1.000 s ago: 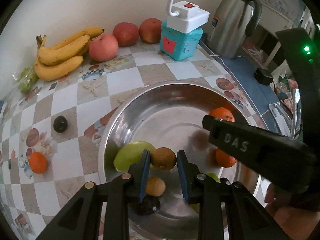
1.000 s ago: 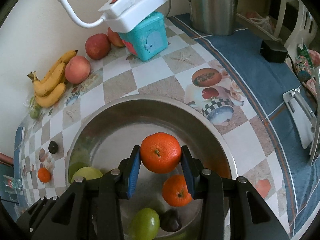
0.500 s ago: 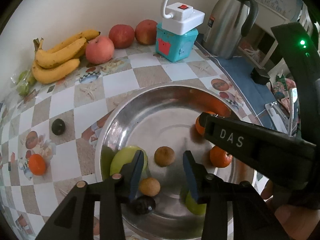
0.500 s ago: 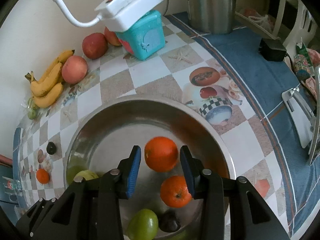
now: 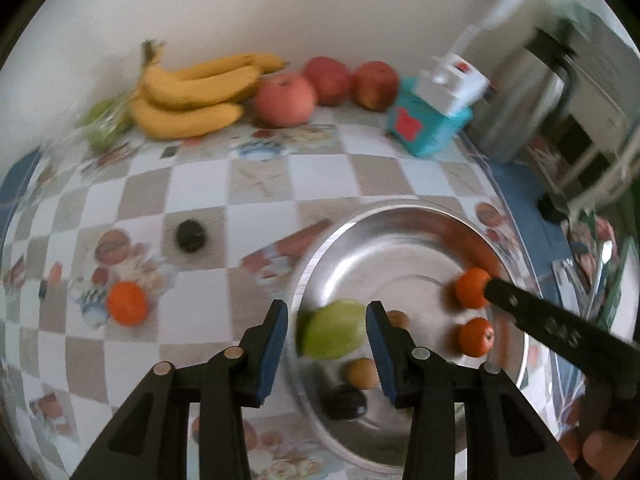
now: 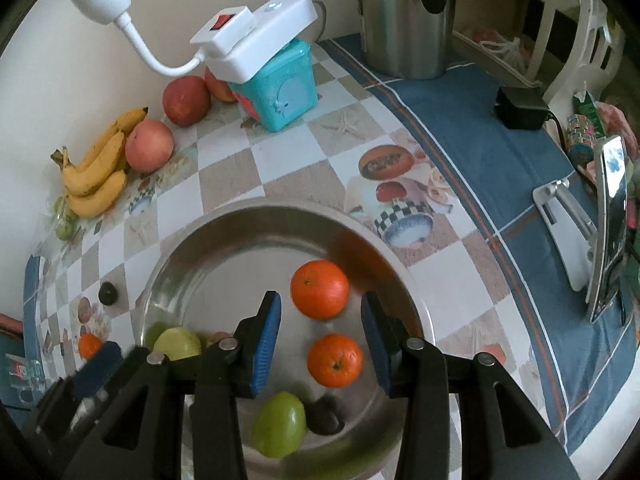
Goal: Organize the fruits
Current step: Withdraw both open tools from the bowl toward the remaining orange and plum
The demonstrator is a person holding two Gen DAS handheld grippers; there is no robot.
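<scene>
A steel bowl [image 5: 400,210] [image 6: 260,210] holds two oranges [image 6: 320,295] [image 6: 335,360], green fruits [image 5: 334,334] [image 6: 280,424], small brown fruits [image 5: 362,374] and a dark one [image 5: 344,402]. My left gripper [image 5: 326,328] hangs open above the bowl's left rim with nothing between its pads. My right gripper [image 6: 320,316] is open too, and the oranges lie loose in the bowl below it. On the table outside the bowl are an orange [image 5: 127,303], a dark fruit [image 5: 191,235], bananas [image 5: 192,96] and three apples [image 5: 284,98].
A teal box [image 6: 280,92] with a white power strip on it stands at the back, beside a steel kettle [image 6: 404,20]. A black adapter [image 6: 520,108] and a metal stand [image 6: 568,220] sit on the blue cloth at the right. Bagged green grapes [image 5: 104,124] lie by the bananas.
My left gripper opened, let go of the brown fruit in the bowl, then rose and swung left. My right gripper released the orange, which now rests in the bowl.
</scene>
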